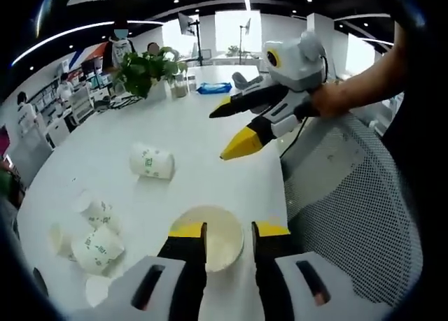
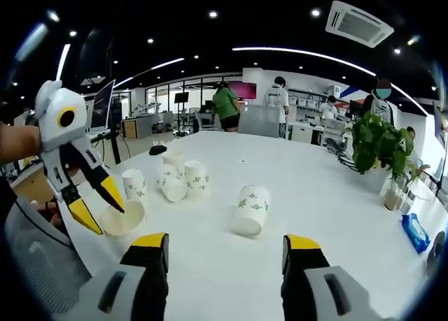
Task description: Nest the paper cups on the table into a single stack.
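A leafy potted plant (image 2: 378, 147) stands near the table's far edge; a blue packet (image 2: 416, 232) lies nearby

In the right gripper view, the right gripper (image 2: 225, 258) rises from the bottom with its 2 yellow-tipped jaws spread wide apart above the white table (image 2: 315, 195), nothing between them. Just beyond them 1 paper cup (image 2: 251, 210) with green print lies on its side, and further back to the left a cluster of cups (image 2: 175, 180) sits together, some upright and some tipped. At the left edge the left gripper (image 2: 103, 209), held by a person's hand, has its jaws closed on the rim of a cup (image 2: 123, 219), while a potted plant (image 2: 380, 147) stands at the far right and a blue packet (image 2: 416, 233) lies near the table's right edge.
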